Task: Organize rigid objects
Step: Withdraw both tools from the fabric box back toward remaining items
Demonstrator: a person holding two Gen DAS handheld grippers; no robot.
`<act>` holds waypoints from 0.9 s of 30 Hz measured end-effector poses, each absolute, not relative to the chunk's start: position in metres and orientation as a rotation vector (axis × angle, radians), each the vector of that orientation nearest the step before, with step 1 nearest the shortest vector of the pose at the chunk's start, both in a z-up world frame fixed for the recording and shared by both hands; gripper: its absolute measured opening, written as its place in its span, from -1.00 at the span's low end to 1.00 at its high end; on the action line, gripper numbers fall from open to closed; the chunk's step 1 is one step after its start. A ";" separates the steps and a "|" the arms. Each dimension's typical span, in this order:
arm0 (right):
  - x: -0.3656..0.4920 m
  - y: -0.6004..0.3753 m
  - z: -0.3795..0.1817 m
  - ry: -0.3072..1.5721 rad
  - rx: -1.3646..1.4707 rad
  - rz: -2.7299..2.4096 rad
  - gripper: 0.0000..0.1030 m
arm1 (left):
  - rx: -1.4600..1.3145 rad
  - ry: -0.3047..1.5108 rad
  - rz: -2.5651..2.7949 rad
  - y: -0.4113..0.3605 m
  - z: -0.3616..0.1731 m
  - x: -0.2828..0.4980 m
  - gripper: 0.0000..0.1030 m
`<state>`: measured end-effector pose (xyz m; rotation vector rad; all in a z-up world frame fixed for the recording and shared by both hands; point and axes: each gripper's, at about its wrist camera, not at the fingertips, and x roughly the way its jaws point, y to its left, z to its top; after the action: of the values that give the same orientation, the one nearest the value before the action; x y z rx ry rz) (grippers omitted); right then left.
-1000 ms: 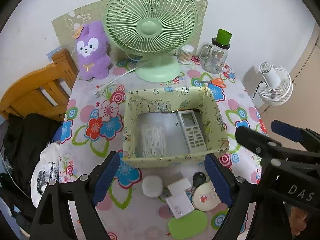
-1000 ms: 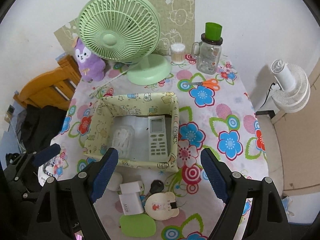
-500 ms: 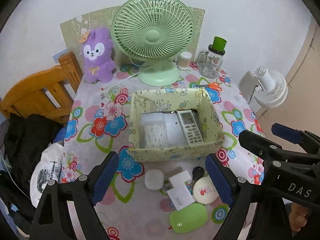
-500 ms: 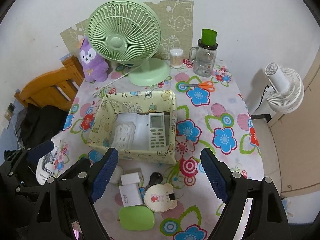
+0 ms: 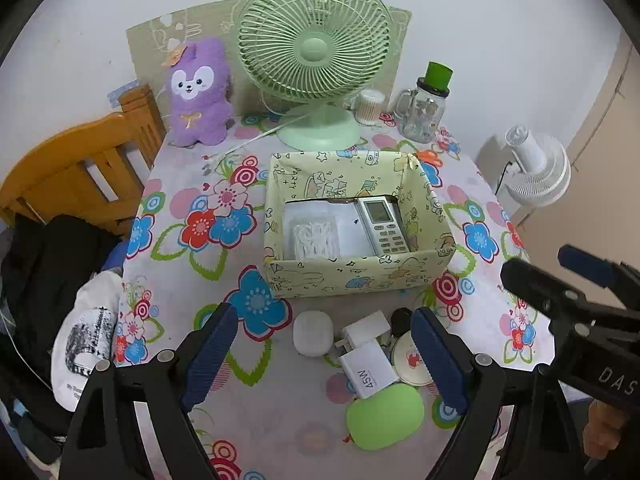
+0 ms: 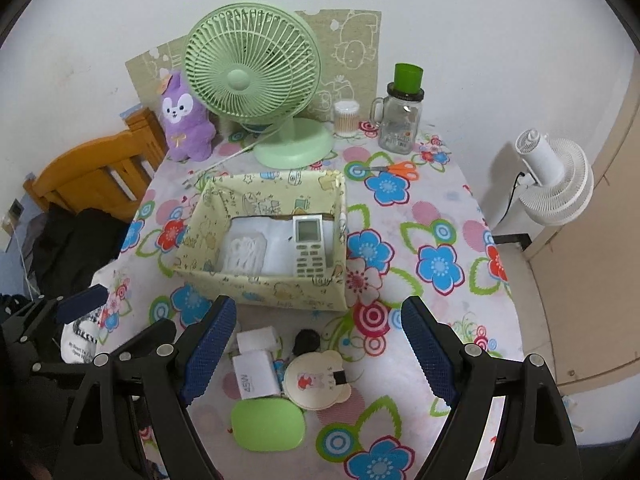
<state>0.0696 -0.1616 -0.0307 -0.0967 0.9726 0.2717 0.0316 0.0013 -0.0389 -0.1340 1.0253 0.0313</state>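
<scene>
Left gripper [image 5: 324, 354]: jaws wide, empty, lower frame. Right gripper [image 6: 316, 350]: jaws wide, empty. Patterned box [image 5: 352, 276], frame centre: holds remote [image 5: 384, 226]. Below the box on the table: green case [image 5: 384, 416], white charger [image 5: 368, 368], round white case [image 5: 312, 334].

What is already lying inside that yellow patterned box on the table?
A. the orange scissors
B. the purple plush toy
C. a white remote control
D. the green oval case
C: a white remote control lies along the right side of the box, next to a white bundle; the other three things sit outside it on the table.
</scene>
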 end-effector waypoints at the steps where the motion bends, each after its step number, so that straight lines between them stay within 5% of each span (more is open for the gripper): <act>1: 0.069 -0.162 -0.033 0.980 -0.094 0.270 0.68 | -0.136 1.024 0.027 0.003 -0.040 0.030 0.74; 27: 0.063 -0.169 -0.104 1.044 -0.082 0.283 0.68 | -0.081 1.089 -0.041 -0.018 -0.103 0.026 0.74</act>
<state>0.0634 -0.1688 -0.1040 -0.0822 1.0444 0.2834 0.0264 -0.0177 -0.1034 -0.0806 1.0895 -0.0410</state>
